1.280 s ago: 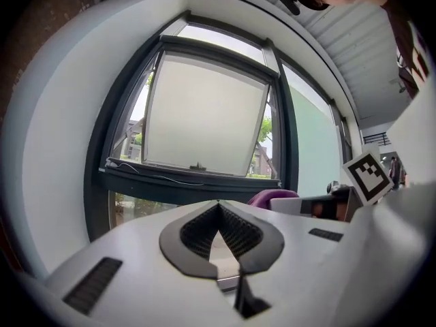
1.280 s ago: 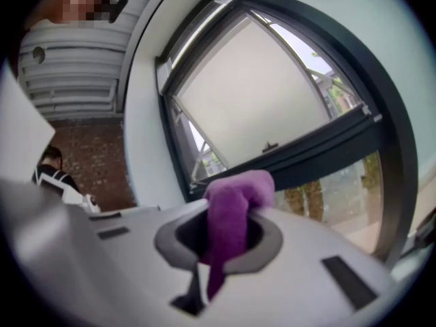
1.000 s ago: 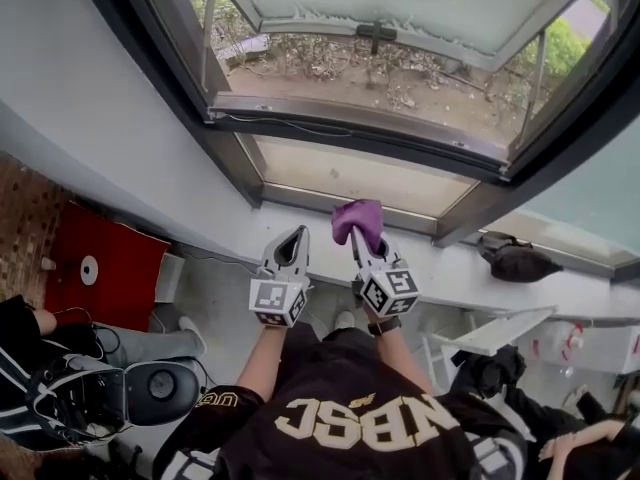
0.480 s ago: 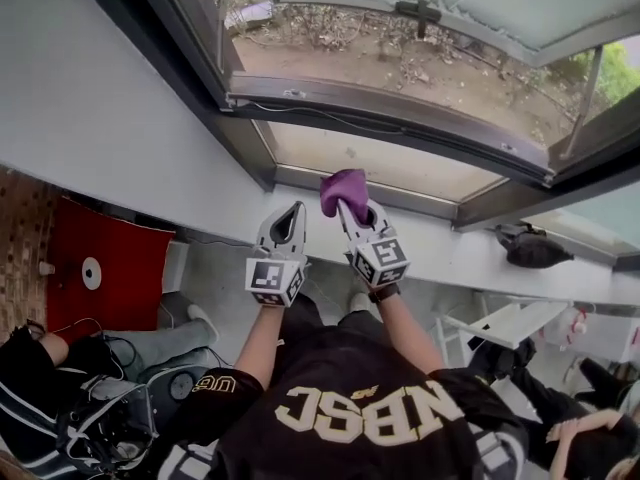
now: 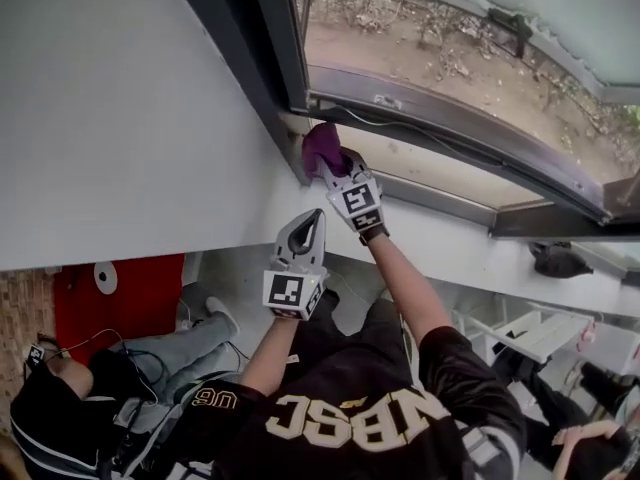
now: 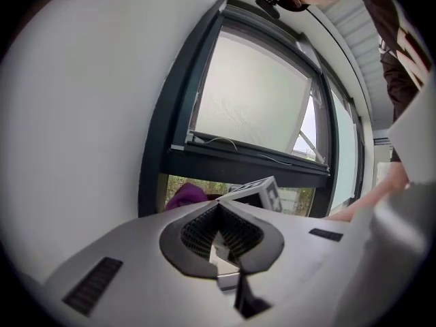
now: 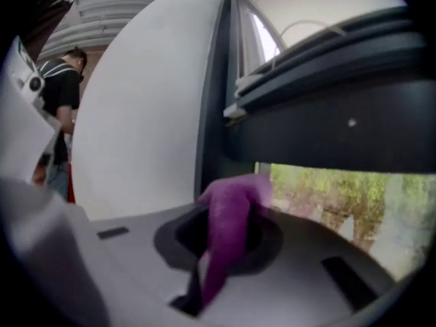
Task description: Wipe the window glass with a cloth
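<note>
A purple cloth [image 5: 322, 149] [image 7: 228, 223] sticks out of my right gripper [image 5: 333, 169] [image 7: 228, 234], which is shut on it. In the head view the cloth sits at the lower left corner of the fixed lower window pane [image 5: 450, 173], next to the dark frame post [image 5: 262, 63]. My left gripper [image 5: 303, 236] [image 6: 219, 231] hangs lower and nearer to me, shut with nothing between its jaws. From the left gripper view I see the cloth [image 6: 185, 197] and the right gripper's marker cube [image 6: 255, 191] in front of the lower pane [image 6: 300, 199].
The tilted-out upper sash [image 6: 248, 101] with its dark lower rail [image 5: 450, 113] hangs above the lower pane. A white wall [image 5: 120, 118] fills the left. A white sill [image 5: 470, 248] runs below the glass. People [image 5: 70, 408] sit on the floor below.
My right gripper has gone forward and left with the cloth, up to the lower pane's left corner. The left gripper has dropped back a little, and my head has turned left.
</note>
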